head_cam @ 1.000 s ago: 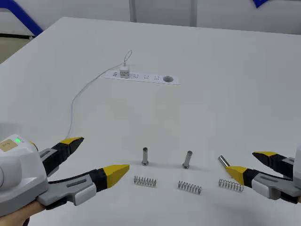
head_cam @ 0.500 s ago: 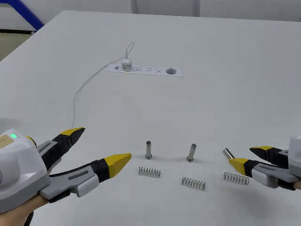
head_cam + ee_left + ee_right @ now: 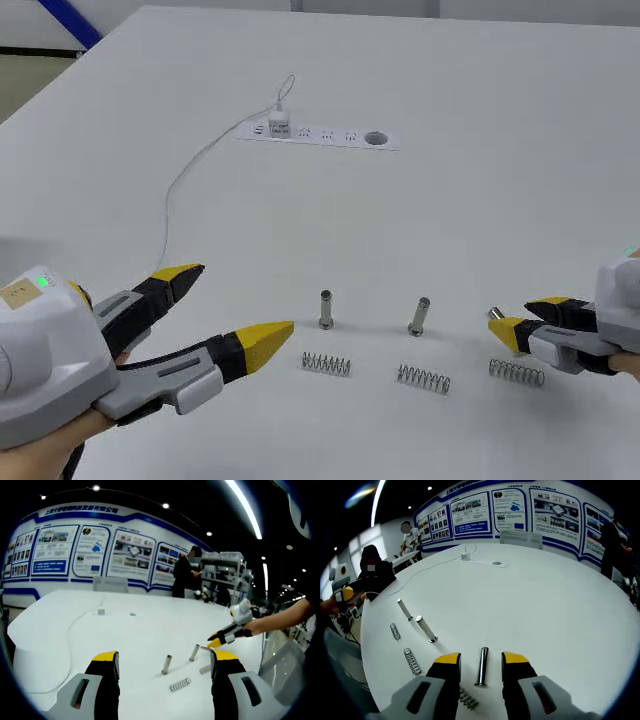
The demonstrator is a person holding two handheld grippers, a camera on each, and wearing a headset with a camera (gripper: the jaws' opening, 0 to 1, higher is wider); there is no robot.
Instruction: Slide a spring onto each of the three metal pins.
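Three short silvery metal pins sit in a row on the white table [image 3: 480,200]. The left pin [image 3: 326,309] and the middle pin [image 3: 419,316] stand on their wider flanged heads, and the right pin [image 3: 494,314] is too hidden to tell whether it stands or lies. Just in front of each pin a small coiled wire spring lies on its side, apart from its pin: the left spring [image 3: 326,364], the middle spring [image 3: 423,378] and the right spring [image 3: 517,373].

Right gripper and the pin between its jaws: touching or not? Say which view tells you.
Apart. In the right gripper view, the pin sits between the open right gripper's yellow tips, with white table showing on both sides of it.
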